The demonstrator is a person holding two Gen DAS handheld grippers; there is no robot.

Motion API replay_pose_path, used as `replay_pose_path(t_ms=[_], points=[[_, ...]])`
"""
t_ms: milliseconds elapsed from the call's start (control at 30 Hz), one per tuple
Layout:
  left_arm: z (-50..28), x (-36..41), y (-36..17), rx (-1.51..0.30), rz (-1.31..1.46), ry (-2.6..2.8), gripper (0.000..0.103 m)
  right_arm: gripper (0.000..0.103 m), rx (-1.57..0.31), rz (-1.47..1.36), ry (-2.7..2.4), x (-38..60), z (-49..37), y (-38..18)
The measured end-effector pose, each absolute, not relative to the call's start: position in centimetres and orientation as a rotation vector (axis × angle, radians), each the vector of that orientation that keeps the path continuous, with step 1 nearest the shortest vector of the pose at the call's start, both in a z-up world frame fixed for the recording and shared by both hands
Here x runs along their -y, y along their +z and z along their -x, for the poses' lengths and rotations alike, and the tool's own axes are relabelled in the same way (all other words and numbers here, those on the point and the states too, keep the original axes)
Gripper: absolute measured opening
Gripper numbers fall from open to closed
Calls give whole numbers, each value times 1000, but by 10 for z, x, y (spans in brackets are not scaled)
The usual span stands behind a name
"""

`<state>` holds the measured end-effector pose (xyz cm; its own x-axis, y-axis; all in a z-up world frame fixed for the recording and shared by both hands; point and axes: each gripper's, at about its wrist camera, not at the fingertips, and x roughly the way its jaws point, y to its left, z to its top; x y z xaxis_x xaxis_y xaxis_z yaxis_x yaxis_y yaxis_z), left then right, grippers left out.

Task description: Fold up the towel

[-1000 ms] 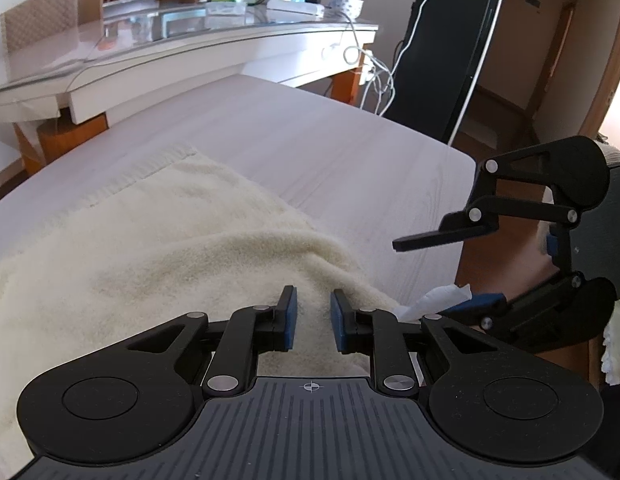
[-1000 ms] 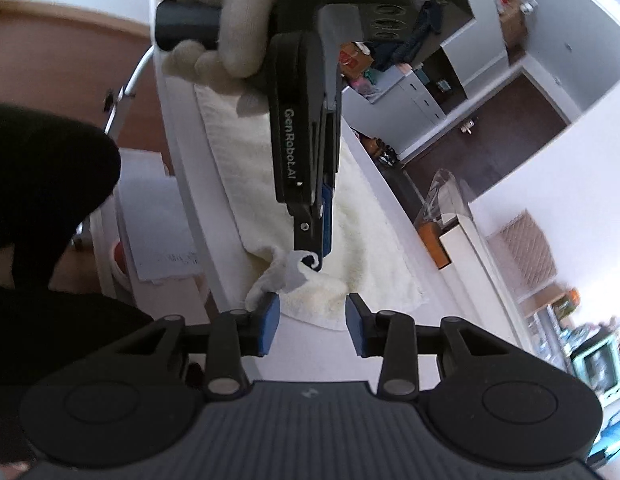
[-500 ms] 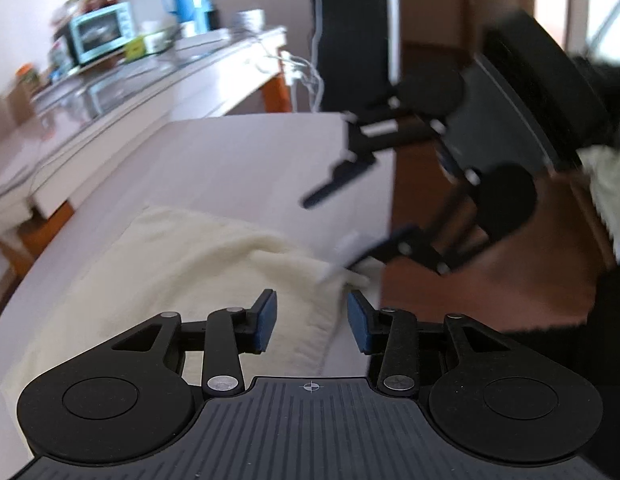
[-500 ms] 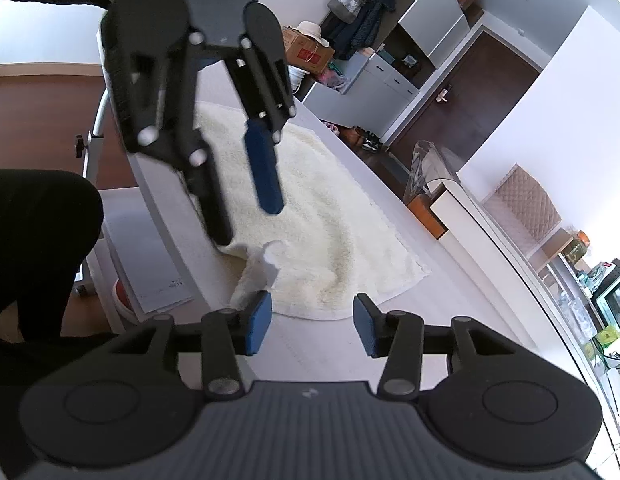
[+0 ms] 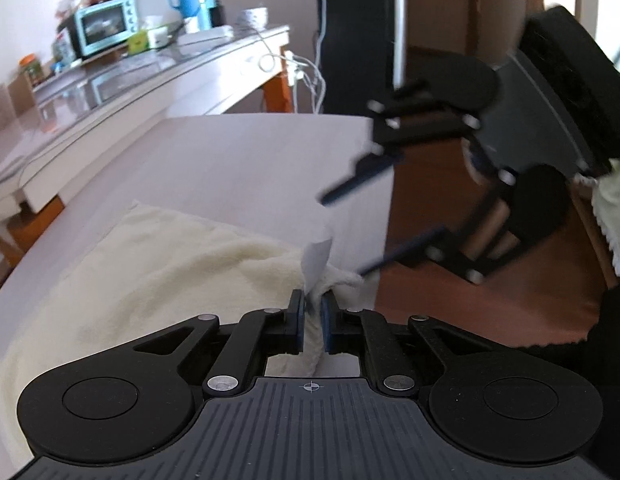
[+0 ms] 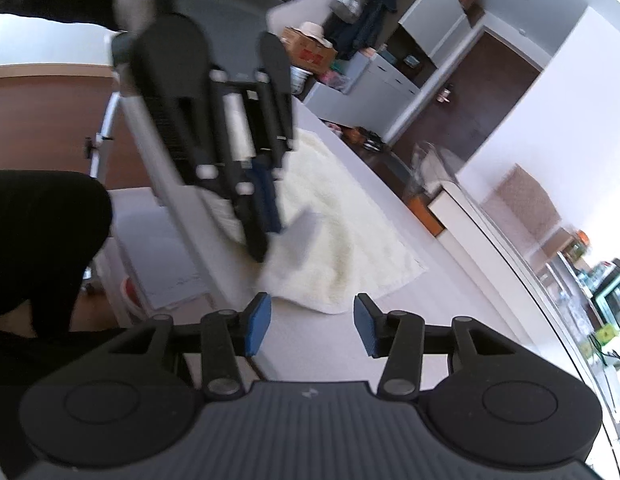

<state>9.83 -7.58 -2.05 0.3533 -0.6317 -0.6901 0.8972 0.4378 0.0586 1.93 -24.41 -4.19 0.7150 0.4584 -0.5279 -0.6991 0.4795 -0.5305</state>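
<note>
Running lengthwise along the table (image 5: 237,168), the towel (image 5: 149,272) has its corner clamped by the left tool (image 5: 310,316); right tool (image 6: 312,322) gapes.

The towel (image 5: 141,264) is fluffy cream terry cloth (its tag (image 5: 316,258) smooth), on a matt pale wood-grain table (image 5: 245,168).

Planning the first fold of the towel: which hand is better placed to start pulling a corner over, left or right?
Left, probably. The left tool has just closed and is pinching the towel corner by its label, near the table edge. The right tool is open, holding nothing, short of the towel.
</note>
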Motion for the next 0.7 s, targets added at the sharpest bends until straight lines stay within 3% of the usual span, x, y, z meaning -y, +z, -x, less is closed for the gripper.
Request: replay_pose_path(t_ms=[67, 167, 300, 467, 700], points=[[-98, 75, -19, -647, -461, -1038, 9, 47, -324, 814, 737, 240, -15, -42], [-96, 75, -18, -649, -461, -1042, 9, 35, -285, 862, 722, 230, -13, -47], [-94, 74, -17, -662, -470, -1041, 15, 7, -278, 922, 730, 221, -17, -52], [-79, 41, -6, -677, -499, -951, 32, 7, -287, 921, 726, 224, -17, -47], [-65, -53, 0, -744, -541, -567, 33, 7, -300, 942, 717, 227, -13, -48]])
